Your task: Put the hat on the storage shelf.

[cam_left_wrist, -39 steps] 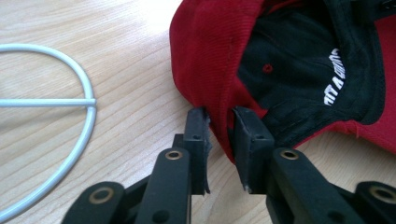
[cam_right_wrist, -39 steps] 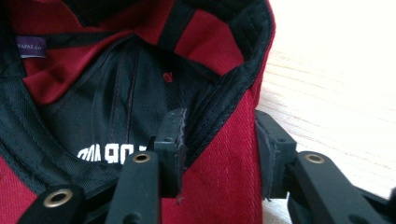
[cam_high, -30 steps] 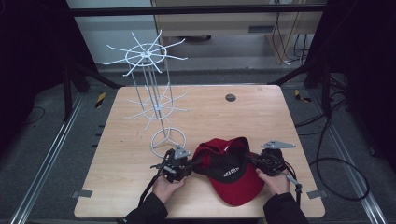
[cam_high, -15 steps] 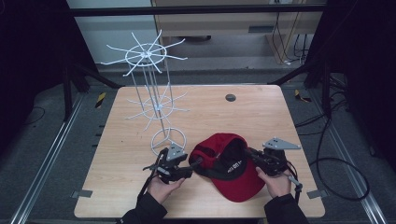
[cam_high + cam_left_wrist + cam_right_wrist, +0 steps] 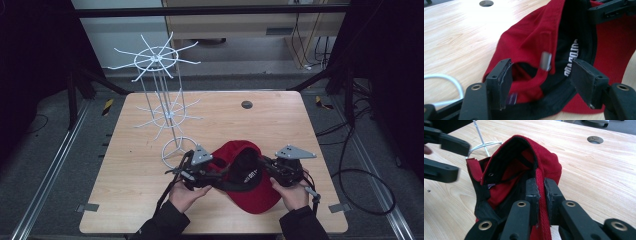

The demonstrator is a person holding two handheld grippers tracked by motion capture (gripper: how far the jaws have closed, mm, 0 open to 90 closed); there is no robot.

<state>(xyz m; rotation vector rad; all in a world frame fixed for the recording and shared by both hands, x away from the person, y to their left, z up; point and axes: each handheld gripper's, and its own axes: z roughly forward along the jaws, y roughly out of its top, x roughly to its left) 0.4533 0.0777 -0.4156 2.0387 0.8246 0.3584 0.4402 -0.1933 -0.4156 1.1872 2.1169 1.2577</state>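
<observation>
The right gripper [image 5: 539,195] has its two black jaws pressed tight on the rim of the one red cap [image 5: 544,157]. The red cloth of the rim is squeezed flat between the pads. In the high view the right gripper [image 5: 270,167] holds the cap at its right side, and a hand [image 5: 294,192] holds that gripper from below.

The left gripper [image 5: 541,80] has its two jaws wide apart. They have just been opening. The back of the cap [image 5: 531,42], with its red strap and a small silver buckle [image 5: 546,60], sits between the jaws, but the pads do not press on it. In the high view the left gripper [image 5: 220,175] is at the cap's left side, held by the other hand [image 5: 186,192].

There are two grippers, two hands and one cap [image 5: 245,175]. The cap is upside down, so you can see its black inside with white letters. It is at the near part of the wooden table [image 5: 280,125], between the two grippers, with its brim pointing to the person.

One white wire stand [image 5: 162,105] is on the table, just left of the cap and behind the left gripper. It has two rings of thin spokes, one high and one lower, and a round wire foot. One small round hole [image 5: 246,104] is in the table, farther back.
</observation>
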